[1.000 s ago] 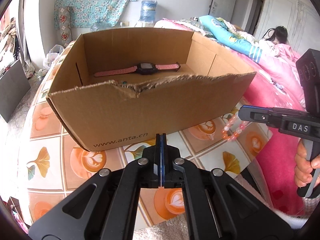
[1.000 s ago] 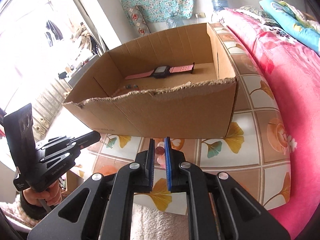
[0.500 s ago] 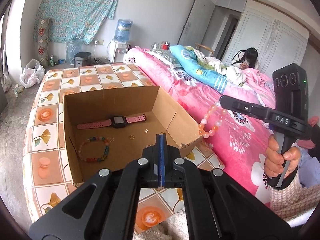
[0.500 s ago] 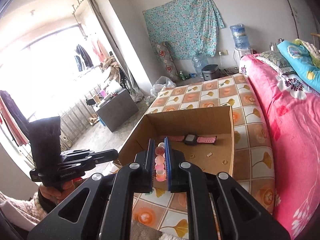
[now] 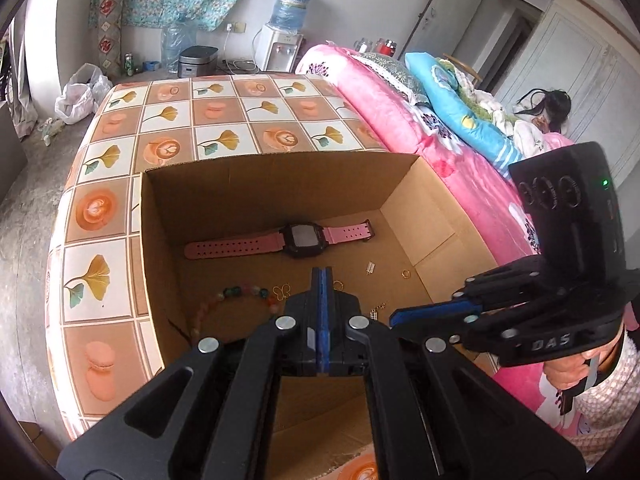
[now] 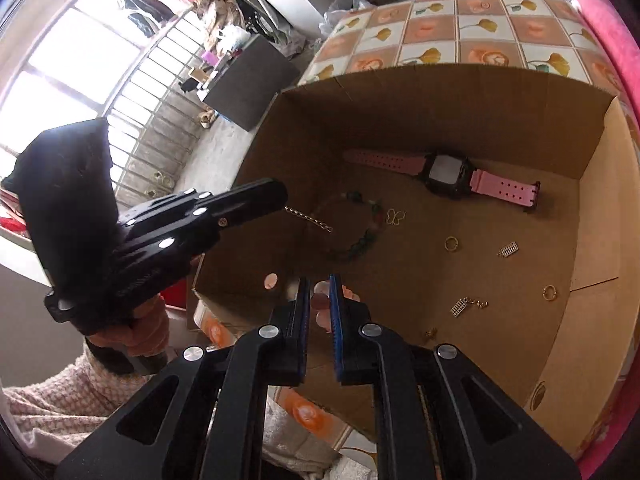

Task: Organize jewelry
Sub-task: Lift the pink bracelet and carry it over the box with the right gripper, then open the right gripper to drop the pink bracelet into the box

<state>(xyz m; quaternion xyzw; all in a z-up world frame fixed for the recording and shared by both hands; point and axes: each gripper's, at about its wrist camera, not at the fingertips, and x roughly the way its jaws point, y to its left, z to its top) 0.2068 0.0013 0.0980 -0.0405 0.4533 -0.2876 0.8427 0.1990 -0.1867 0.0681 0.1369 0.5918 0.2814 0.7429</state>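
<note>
Both grippers moved over box (image 5: 404,196) rim | left gripper (image 5: 322,280) fingers closed, gold chain (image 6: 308,219) | right gripper (image 6: 319,300) clamps pink bracelet (image 6: 320,300)

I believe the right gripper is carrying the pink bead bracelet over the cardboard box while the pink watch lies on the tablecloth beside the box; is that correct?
Not quite: the pink watch lies inside the cardboard box, on its floor, as the right wrist view shows. The right gripper does carry the pink bead bracelet over the box.
</note>
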